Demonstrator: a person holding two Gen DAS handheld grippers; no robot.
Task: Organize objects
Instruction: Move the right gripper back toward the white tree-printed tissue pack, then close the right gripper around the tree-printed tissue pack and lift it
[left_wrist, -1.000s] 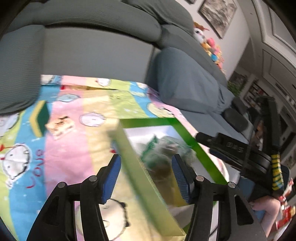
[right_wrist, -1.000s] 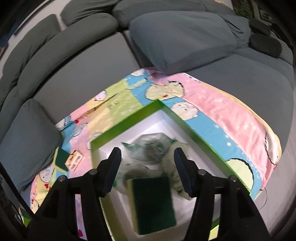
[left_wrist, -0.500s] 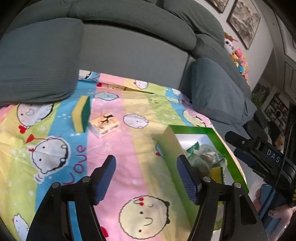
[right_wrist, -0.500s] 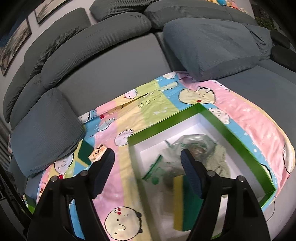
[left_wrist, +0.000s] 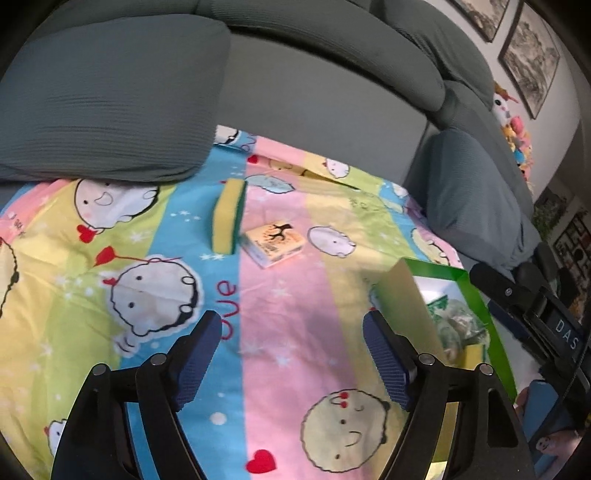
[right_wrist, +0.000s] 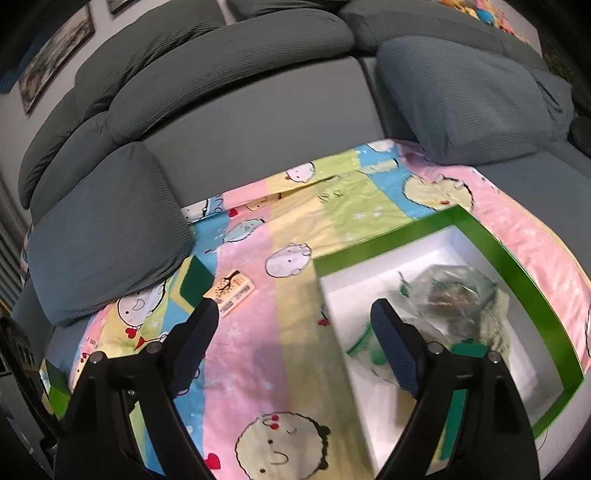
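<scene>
Pastel cartoon sheet (left_wrist: 280, 295) covers the sofa seat, and the only print I can read on it is "ove" in red, its first letter hidden behind the left gripper (left_wrist: 291, 350). "DAS" shows in white on the black right gripper body at the right edge of the left wrist view. Taking the green-rimmed box (right_wrist: 517, 266) as the landmark: a yellow-and-green sponge (left_wrist: 228, 221) and a small orange carton (left_wrist: 275, 238) with a black tree figure lie on the sheet well to its left, just beside each other. The carton's small lettering is too blurry to read. Inside the box sit a crinkly clear bag (right_wrist: 454, 291) with green print, another sponge (left_wrist: 474, 356) and something pale green I can't identify. Both grippers have just been opening; the left one stands wide with nothing between its fingers, and the right gripper (right_wrist: 295, 332) is wide and empty too, over the box's left wall. A grey cushion (right_wrist: 107, 229) overlaps the sheet's far left corner.
</scene>
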